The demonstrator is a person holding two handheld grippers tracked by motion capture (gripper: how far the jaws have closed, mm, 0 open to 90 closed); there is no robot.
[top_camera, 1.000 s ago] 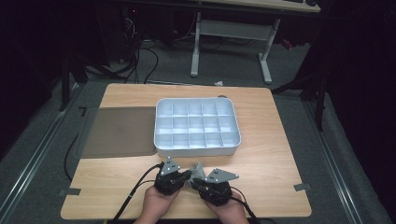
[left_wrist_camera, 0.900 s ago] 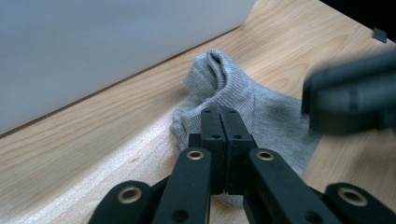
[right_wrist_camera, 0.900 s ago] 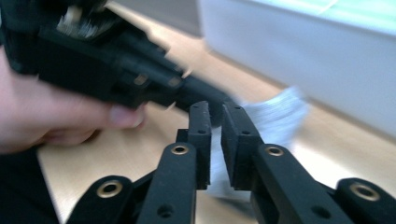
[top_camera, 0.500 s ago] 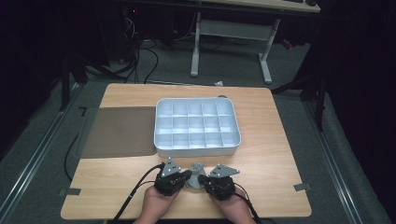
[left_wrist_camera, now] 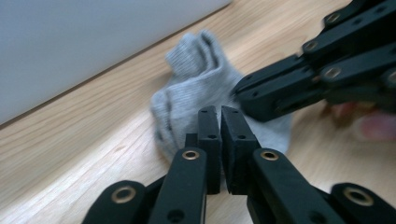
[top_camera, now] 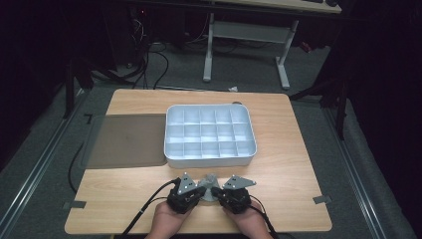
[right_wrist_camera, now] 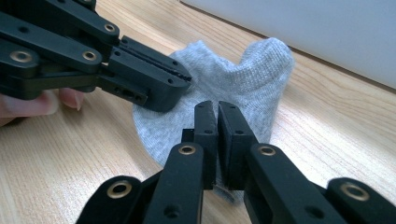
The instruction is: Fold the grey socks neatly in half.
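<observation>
Since a second ago the two hands had drawn closer together at the near edge of the table [top_camera: 293,149], and the grey sock [top_camera: 209,180] had bunched up between them. Left tongs [top_camera: 197,190] sat at the left, right tongs [top_camera: 219,191] at the right, tips meeting over the sock. In the left gripper view, left tongs [left_wrist_camera: 219,122] had jaws pressed nearly together, a thin gap between them, lying on the lower edge of the sock [left_wrist_camera: 196,93]; whether cloth was pinched between them could not be told. Right tongs [left_wrist_camera: 243,91] came in from the right of that view, tip touching the sock. In the right gripper view, right tongs [right_wrist_camera: 217,119] likewise had jaws pressed together on the near edge of the sock [right_wrist_camera: 233,84]; grip on the cloth could not be told. Left tongs [right_wrist_camera: 180,88] entered from the left there, jaws shut, tip pressed on the sock. Sock lay crumpled on the table, just in front of the white tray [top_camera: 171,144], apart from its wall. Tray was divided into compartments. Dark mat [top_camera: 127,139] lay beside the tray at its left.
</observation>
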